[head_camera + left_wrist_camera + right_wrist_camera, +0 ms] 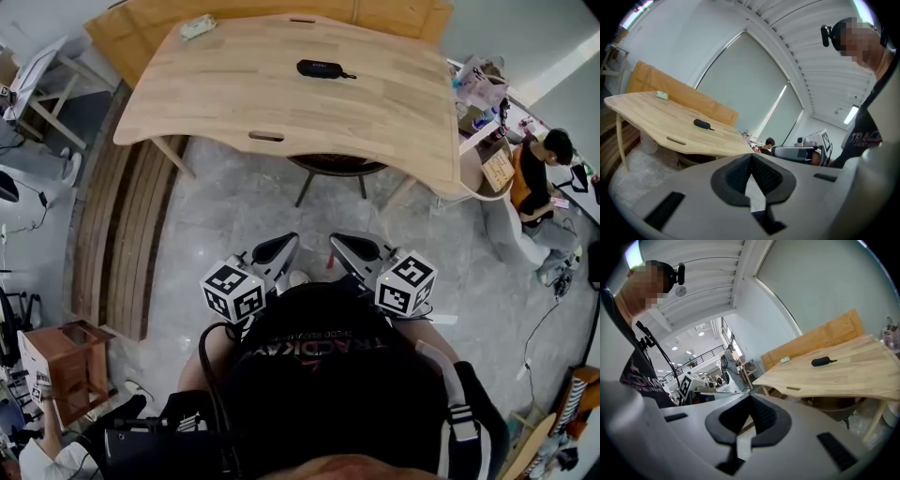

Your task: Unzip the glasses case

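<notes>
Finds the case (pixel 322 68) flat on the table (pixel 234 112), on the far half, near the middle of the top, well apart from both grippers. Lies with its long axis across the head view, left to right, the right end swung slightly nearer. Ends at that right end in a thin tab (pixel 349 75), pointing right and resting on the wood. Looks black, slim and oblong, rounded at both ends, with a faint sheen along the top; zip too small to make out. Appears in the left gripper view as a small dark lozenge, case (pixel 701 123), tab again to the right, and in the right gripper view much the same, case (pixel 821 361), tab to the right.

Holds the left gripper (pixel 277 249) and the right gripper (pixel 351 249) low, just in front of the torso, over the grey floor, side by side but apart, tips aimed toward the table. Shows the left gripper (pixel 751 161) with pads pressed together and nothing between them. Shows the right gripper (pixel 750 404) the same: jaws closed, empty.

Also takes in a small pale packet (pixel 198 27) at the table's far left corner, a dark stool (pixel 336 167) tucked under the near edge, and a seated person (pixel 536 169) off to the right.
</notes>
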A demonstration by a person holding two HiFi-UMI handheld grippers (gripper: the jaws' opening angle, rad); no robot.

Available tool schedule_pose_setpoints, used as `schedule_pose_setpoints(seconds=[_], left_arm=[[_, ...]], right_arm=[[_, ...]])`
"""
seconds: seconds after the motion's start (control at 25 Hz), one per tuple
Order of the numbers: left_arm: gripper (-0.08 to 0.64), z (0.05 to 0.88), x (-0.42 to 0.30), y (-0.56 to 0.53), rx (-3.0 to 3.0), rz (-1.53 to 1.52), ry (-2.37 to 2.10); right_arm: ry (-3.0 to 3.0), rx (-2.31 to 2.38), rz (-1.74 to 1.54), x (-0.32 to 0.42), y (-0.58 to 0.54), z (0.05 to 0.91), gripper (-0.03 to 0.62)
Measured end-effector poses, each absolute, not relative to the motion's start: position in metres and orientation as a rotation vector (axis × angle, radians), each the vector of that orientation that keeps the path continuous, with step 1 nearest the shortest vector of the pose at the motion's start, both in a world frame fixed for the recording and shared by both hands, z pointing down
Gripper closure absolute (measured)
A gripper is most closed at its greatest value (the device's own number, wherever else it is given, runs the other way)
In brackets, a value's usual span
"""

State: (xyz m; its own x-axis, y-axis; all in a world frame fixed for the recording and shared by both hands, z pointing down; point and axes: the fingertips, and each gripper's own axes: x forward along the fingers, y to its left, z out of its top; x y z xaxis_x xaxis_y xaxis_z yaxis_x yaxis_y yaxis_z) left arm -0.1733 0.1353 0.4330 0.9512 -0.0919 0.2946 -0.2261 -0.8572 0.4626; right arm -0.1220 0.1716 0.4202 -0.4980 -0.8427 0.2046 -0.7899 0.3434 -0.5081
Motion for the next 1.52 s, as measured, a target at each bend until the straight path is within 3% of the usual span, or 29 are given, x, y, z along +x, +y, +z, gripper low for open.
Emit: schedule_pose_setpoints(seconds=[0.84,1.52], left_arm=[[0.548,0.440,-0.172,0.098,2.542,0.322,-0.380],[0.548,0.439,-0.070,0.014,2.514,0.363,-0.475]], right_arm=[[2.588,-1.438,-0.913,-0.106,0.122,0.424,0.577],[2.573,-1.384,-0.994,0.008,0.019,0.435,0.577]])
